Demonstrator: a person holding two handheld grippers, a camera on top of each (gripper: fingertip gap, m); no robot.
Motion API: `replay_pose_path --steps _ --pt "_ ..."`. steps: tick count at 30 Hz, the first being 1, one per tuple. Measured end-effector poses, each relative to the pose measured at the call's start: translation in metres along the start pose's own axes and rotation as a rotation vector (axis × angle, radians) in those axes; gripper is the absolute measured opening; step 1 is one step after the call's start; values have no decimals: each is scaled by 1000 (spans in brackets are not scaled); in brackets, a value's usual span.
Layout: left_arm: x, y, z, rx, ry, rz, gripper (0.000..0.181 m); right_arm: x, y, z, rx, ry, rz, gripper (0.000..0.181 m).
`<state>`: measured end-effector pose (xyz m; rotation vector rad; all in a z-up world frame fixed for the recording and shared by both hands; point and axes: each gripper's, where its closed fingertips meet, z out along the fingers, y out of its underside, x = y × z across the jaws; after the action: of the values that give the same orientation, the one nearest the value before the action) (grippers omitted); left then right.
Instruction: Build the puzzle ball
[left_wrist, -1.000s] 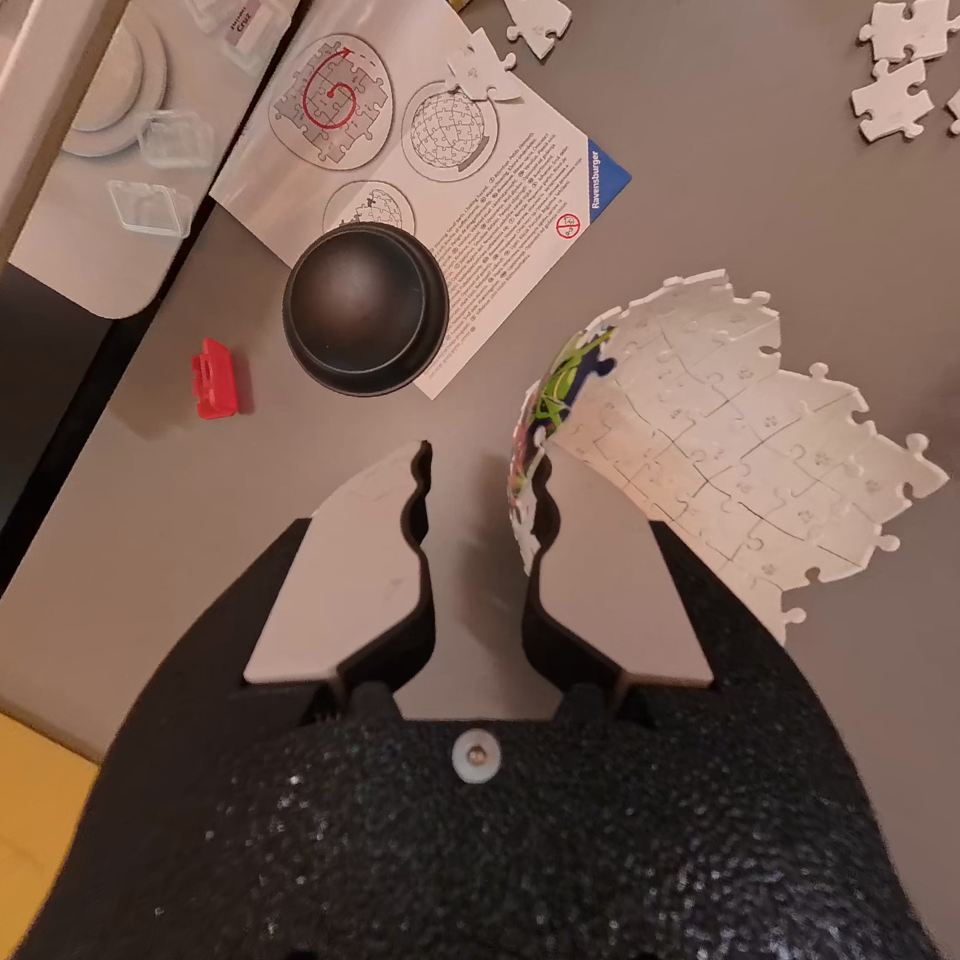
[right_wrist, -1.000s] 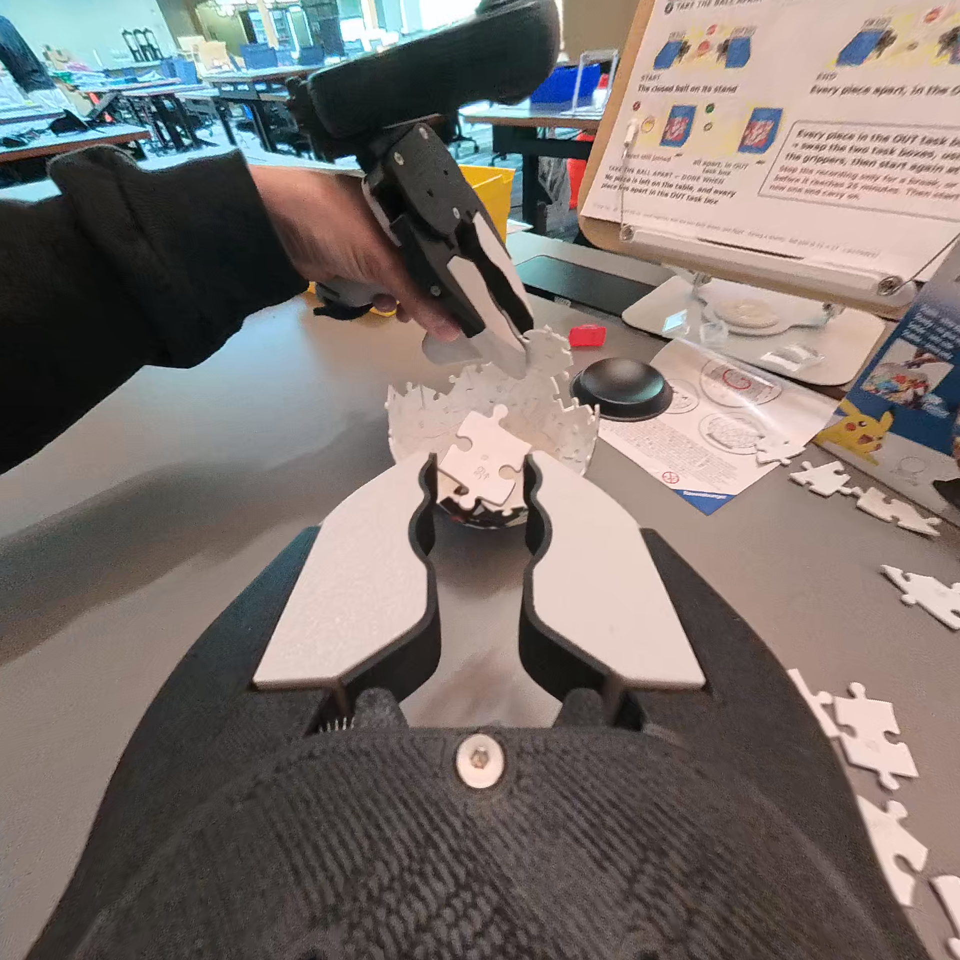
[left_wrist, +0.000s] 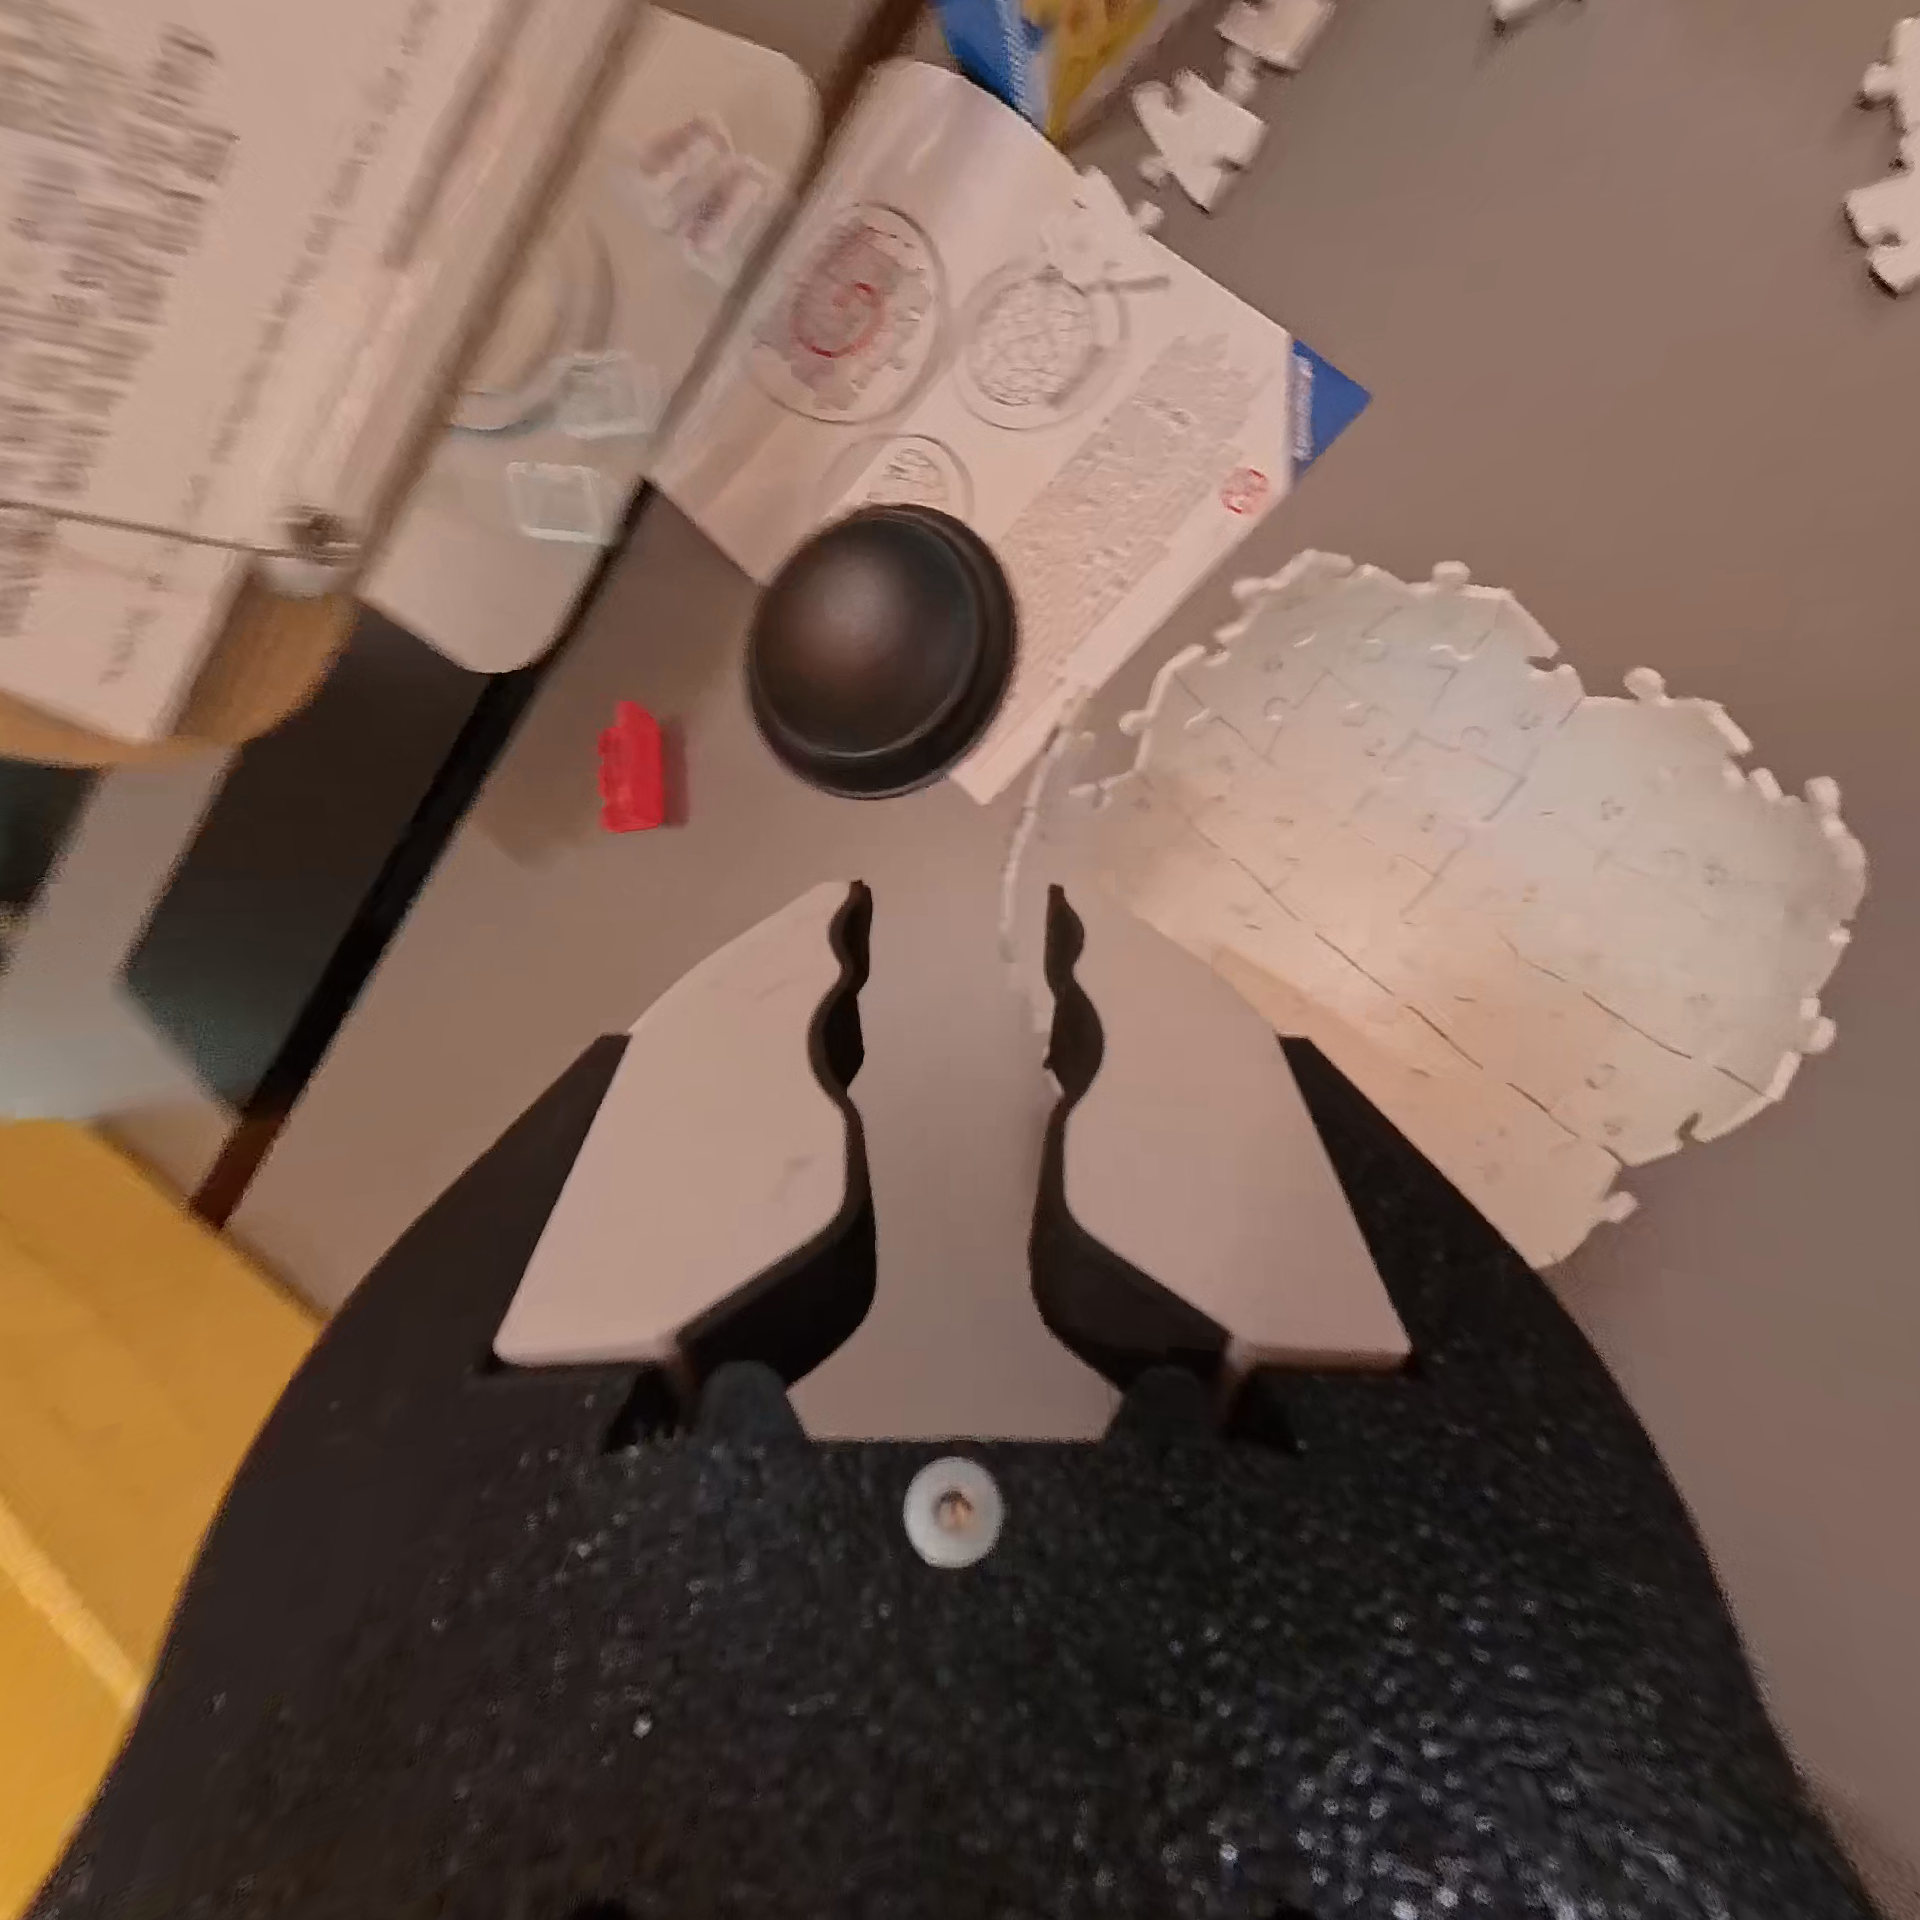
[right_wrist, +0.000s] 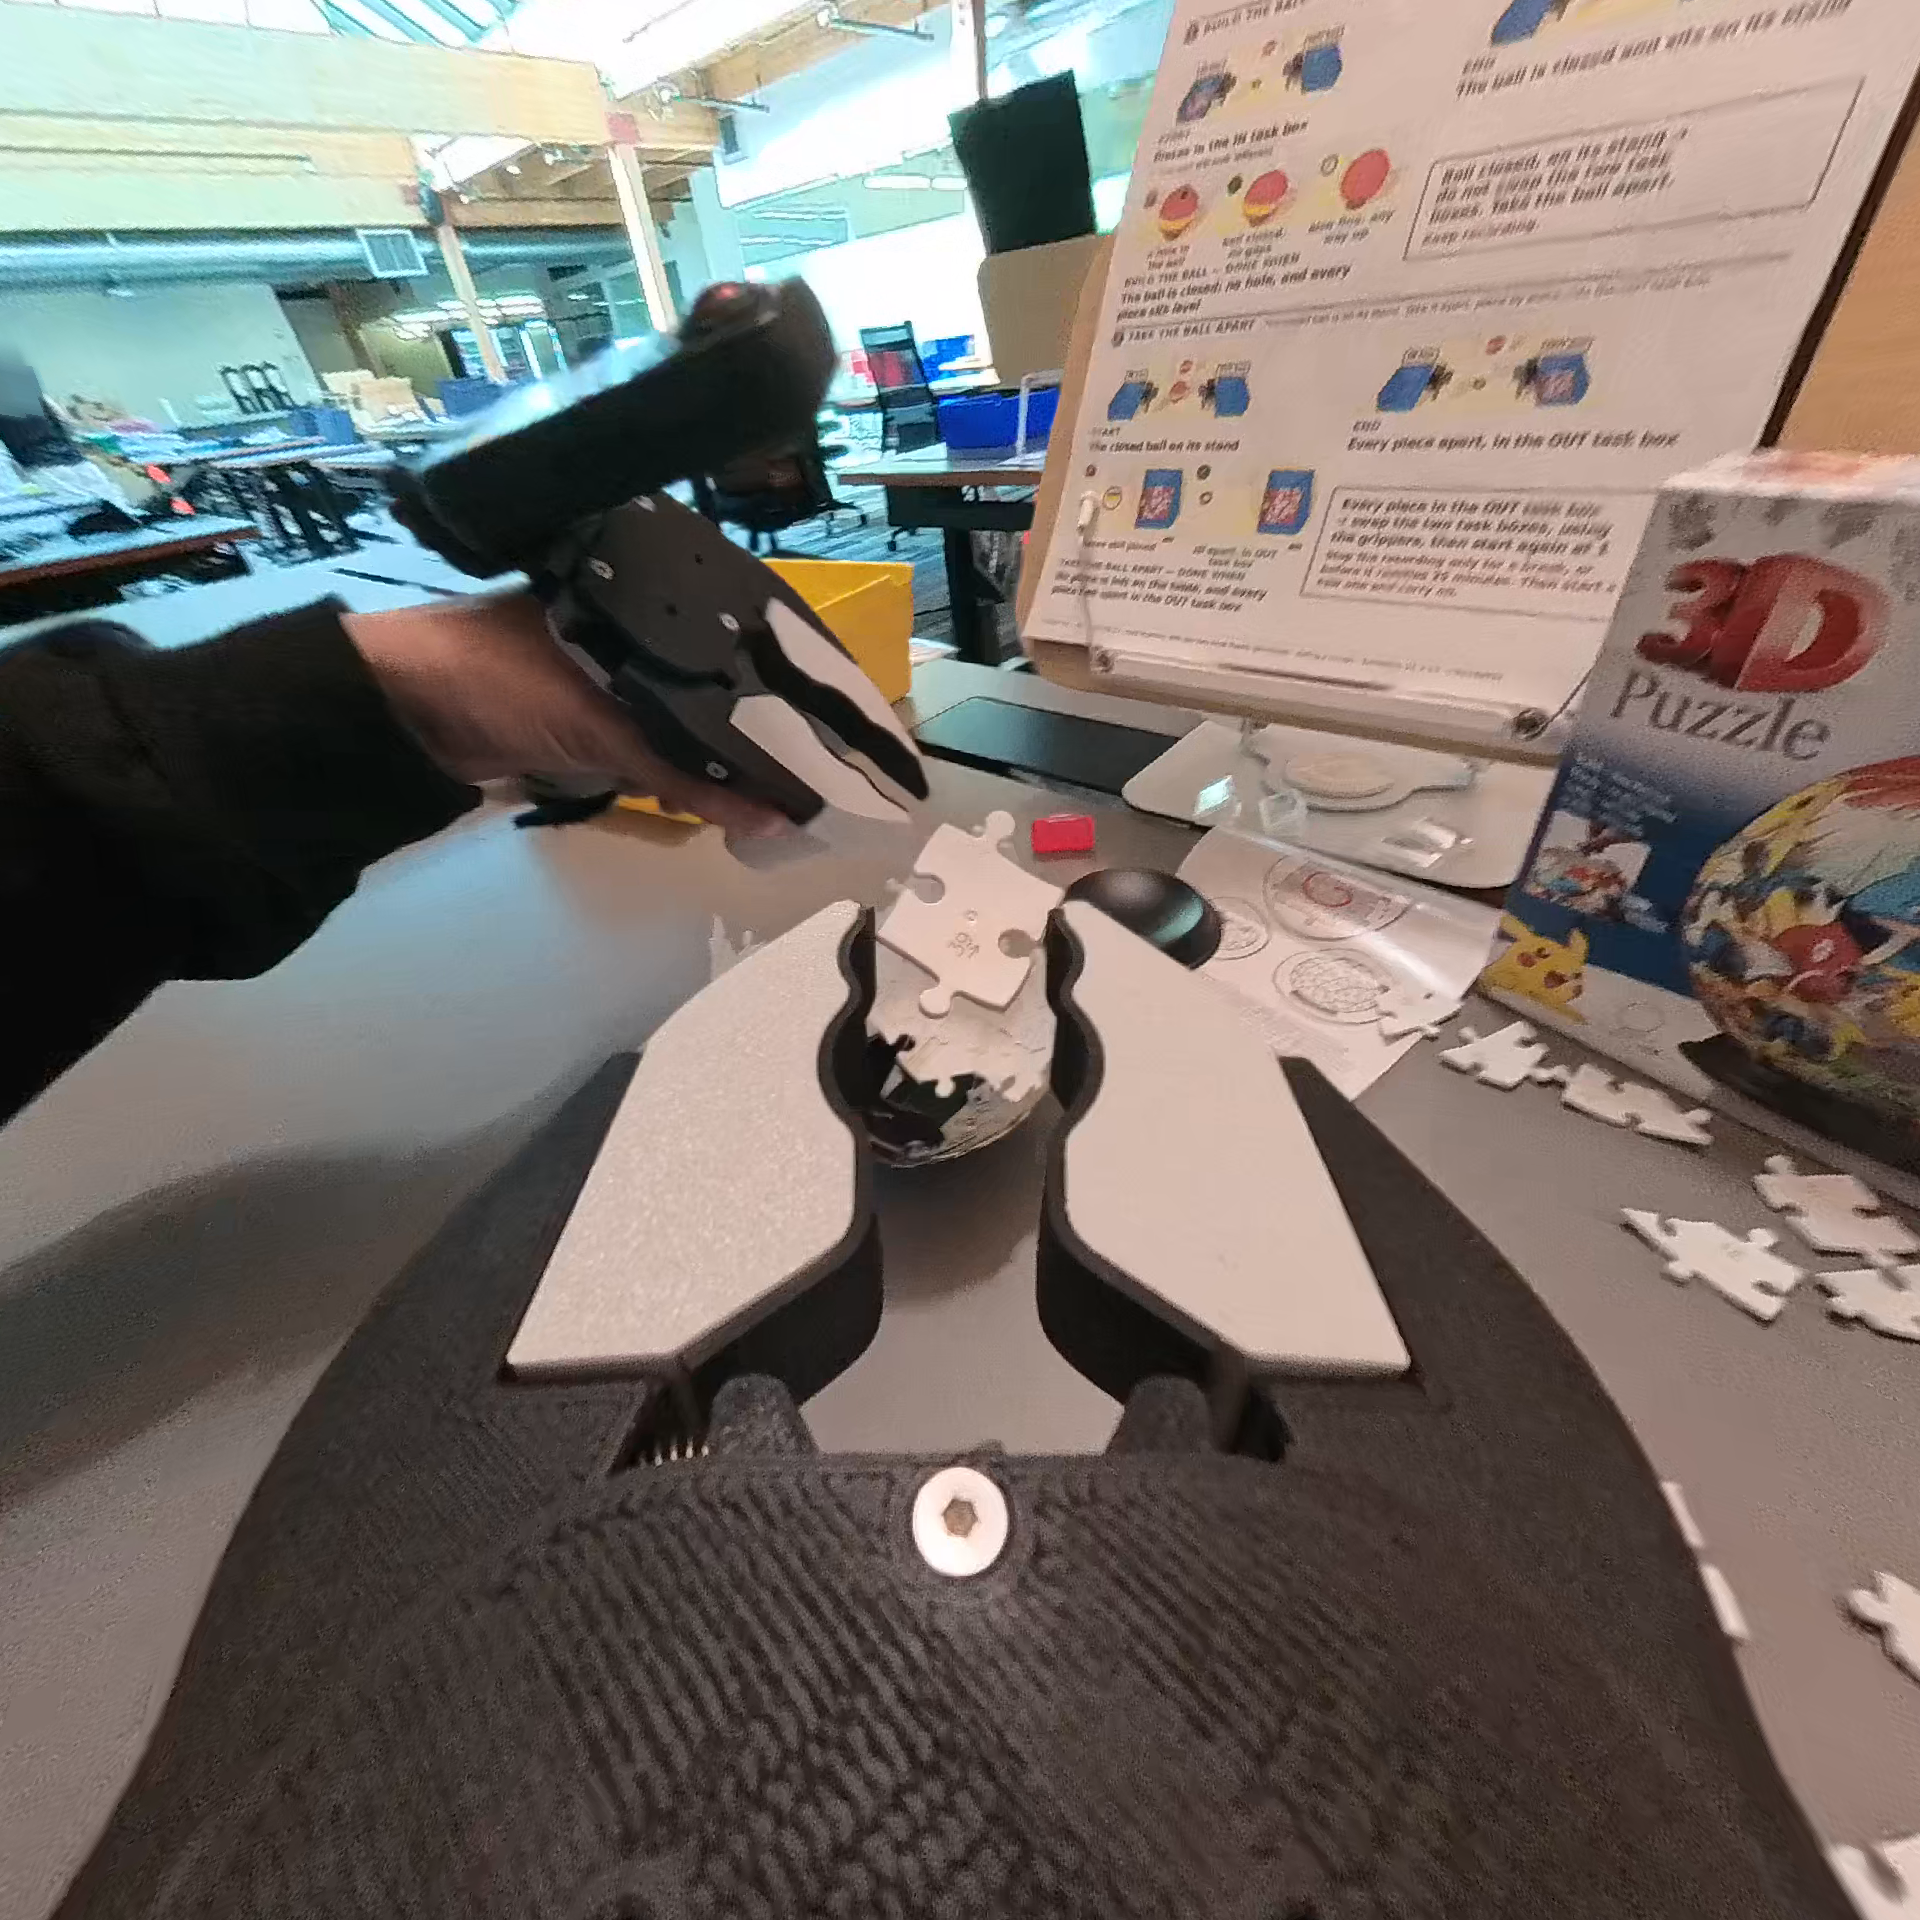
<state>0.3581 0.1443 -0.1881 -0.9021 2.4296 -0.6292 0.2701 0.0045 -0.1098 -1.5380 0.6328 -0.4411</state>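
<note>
**Thin shell, single piece in my grip**

Grey matte table (right_wrist: 312, 1091) in an open workshop. The half-built white curved plastic puzzle shell (left_wrist: 1455, 883) rests there, light and, I judge, easily popped apart; take it by the rim. My right gripper (right_wrist: 956, 966) pinches 1 white jigsaw piece (right_wrist: 966, 935) above it. My left gripper (left_wrist: 954, 914) hovers parted, empty.

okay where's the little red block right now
The red block lies on the grey table, just left of the black dome stand in the left wrist view. In the right wrist view it sits behind that stand, beyond the left tongs.
</note>
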Motion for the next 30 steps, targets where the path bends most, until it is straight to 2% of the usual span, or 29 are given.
replay_pose_path --steps 2,3,5,8,12,14,16,19,21,24,25,27,30 --pt "-2 -8 -23 61 -76 -35 27 1 -4 -2 21 58 -89 31" --pt "8 -14 -36 106 -59 -57 27 2 -6 -3 25 91 -148 31" --pt "41 -27 -60 208 50 -90 29 3 -8 -4 34 154 -278 32" --pt "106 -40 -85 305 310 -119 34 -4 -15 -3 68 201 -411 32" --pt "142 -57 -105 409 521 -250 27 -29 -24 -1 143 160 -526 31" --pt "145 -65 -114 451 601 -329 21 -31 -28 -4 164 191 -574 31" --pt "142 -70 -123 486 640 -361 27 -37 -25 -4 146 146 -610 31" --pt "135 -74 -132 516 637 -373 32 -44 -21 -4 143 117 -662 31" --pt "136 -75 -129 484 635 -380 31 -50 -21 -4 150 110 -673 31" --pt "150 -69 -124 406 667 -328 19 -57 -20 -1 142 98 -684 31" --pt "148 -68 -120 398 639 -315 5 -57 -19 0 137 99 -682 31" --pt "142 -68 -118 405 598 -293 2 -61 -14 -1 124 52 -665 23" --pt "130 -61 -117 379 554 -254 2 -64 -12 -7 111 -75 -588 30"
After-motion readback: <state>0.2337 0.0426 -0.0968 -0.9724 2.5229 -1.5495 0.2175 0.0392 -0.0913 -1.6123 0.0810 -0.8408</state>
